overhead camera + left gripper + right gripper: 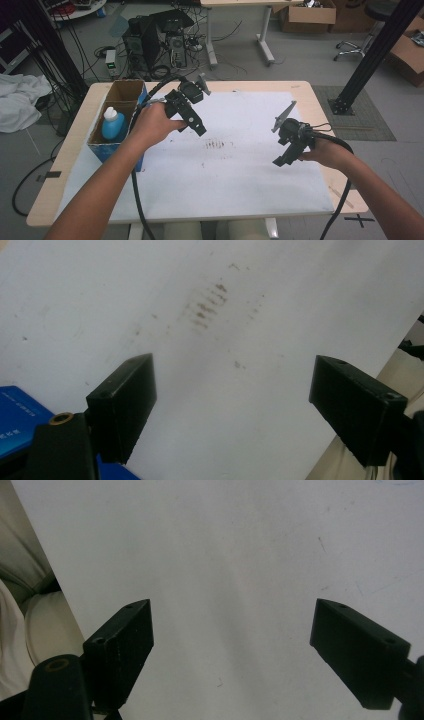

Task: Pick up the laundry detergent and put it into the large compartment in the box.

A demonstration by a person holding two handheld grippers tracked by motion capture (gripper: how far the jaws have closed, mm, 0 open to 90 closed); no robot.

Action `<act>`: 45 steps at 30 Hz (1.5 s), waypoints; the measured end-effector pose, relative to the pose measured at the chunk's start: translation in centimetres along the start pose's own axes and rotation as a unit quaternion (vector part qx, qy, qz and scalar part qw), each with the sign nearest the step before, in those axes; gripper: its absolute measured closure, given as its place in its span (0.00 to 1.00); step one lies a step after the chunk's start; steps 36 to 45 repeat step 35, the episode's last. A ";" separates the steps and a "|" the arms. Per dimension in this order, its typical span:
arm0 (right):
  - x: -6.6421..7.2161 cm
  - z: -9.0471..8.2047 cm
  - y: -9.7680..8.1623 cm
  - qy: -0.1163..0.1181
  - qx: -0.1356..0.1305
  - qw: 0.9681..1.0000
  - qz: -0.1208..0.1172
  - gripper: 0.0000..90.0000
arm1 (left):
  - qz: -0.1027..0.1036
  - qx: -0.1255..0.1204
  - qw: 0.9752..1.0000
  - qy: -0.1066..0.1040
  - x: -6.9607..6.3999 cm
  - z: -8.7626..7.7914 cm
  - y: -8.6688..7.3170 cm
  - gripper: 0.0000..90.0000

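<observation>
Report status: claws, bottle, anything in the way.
Left claw open, empty, beside box. Right claw open, empty, over white sheet. Blue bottle upright in box, untouched. Path clear.

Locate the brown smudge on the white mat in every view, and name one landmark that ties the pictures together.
High view: the brown smudge sits near the middle of the white mat, between the two hand-held grippers.
Left gripper view: the smudge lies top centre, beyond the open jaws.
Right gripper view: I can make out no such smudge on the mat here.
Shared landmark: the white mat itself.
</observation>
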State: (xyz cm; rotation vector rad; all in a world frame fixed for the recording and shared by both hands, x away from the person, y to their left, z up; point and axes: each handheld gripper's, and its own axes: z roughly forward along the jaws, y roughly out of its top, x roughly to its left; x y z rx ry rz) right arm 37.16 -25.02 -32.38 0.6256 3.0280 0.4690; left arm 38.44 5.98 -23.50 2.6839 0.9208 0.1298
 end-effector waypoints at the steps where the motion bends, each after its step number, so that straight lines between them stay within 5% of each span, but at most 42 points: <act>1: 0.0 0.1 0.1 0.000 -0.001 1.000 -0.002 0.19 | -0.002 0.000 1.000 0.000 0.0 0.1 0.0 0.22; 45: -0.3 0.8 -0.2 0.005 -0.004 1.000 0.003 0.19 | 0.002 0.006 1.000 0.004 0.5 0.9 -0.3 0.23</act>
